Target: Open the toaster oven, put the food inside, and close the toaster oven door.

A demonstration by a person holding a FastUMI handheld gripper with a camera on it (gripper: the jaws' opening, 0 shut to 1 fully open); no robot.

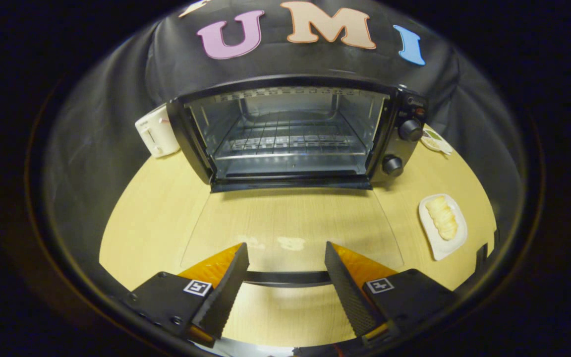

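A black toaster oven stands at the back of the wooden table, its cavity open and the wire rack bare. Its glass door lies folded flat toward me, and the door handle runs across the gap between my fingers. My gripper is open, the fingers spread on either side of the handle and holding nothing. The food, a pale ridged pastry, lies on a white rectangular plate to the right of the door, beyond my right finger.
A white toaster stands left of the oven against the booth wall. A small round dish sits behind the oven's right side. Two black knobs are on the oven's right panel. Bare tabletop lies left of the door.
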